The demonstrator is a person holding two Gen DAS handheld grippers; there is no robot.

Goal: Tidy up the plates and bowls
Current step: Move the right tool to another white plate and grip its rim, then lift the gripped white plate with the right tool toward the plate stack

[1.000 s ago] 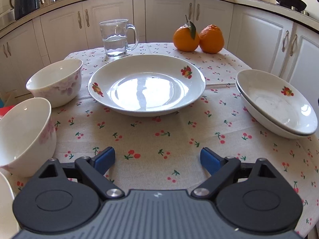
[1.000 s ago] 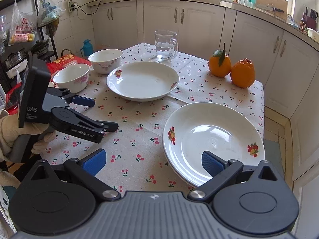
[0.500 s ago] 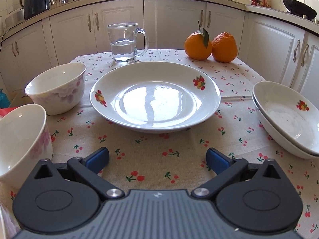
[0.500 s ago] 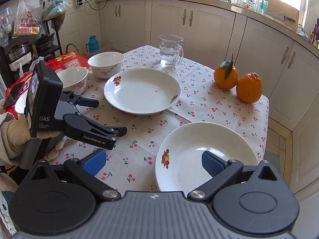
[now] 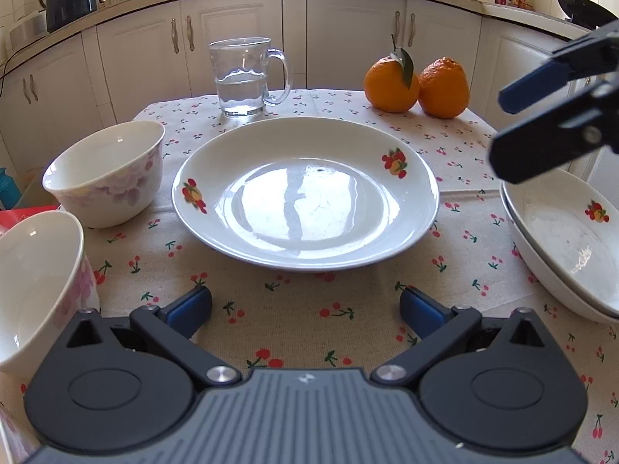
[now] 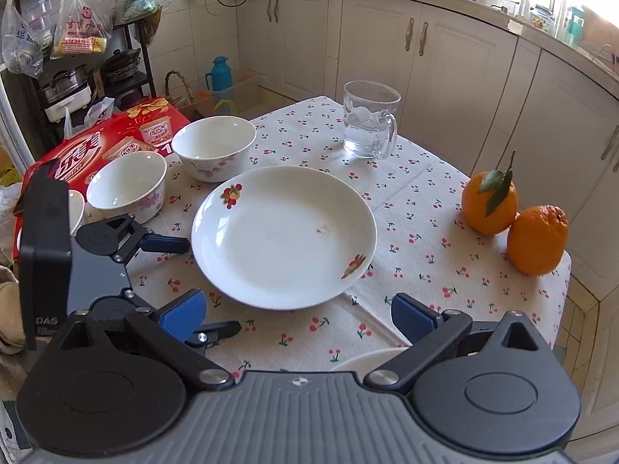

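A white plate with fruit prints lies mid-table, just ahead of my left gripper, which is open with only tablecloth between its blue pads. Two white flowered bowls stand left of it, one farther and one nearer. Two stacked plates rest at the right. My right gripper hovers above them. In the right wrist view the right gripper is open and empty, facing the same plate. There the left gripper sits at the plate's left, near the bowls.
A glass mug of water and two oranges stand at the table's far side. A red carton lies beyond the bowls. White cabinets ring the table, whose edge drops off right of the oranges.
My right gripper swung left, off the stacked plates and toward the central plate, and now shows in the left wrist view. My left gripper's jaws widened a little and crept closer to the plate.
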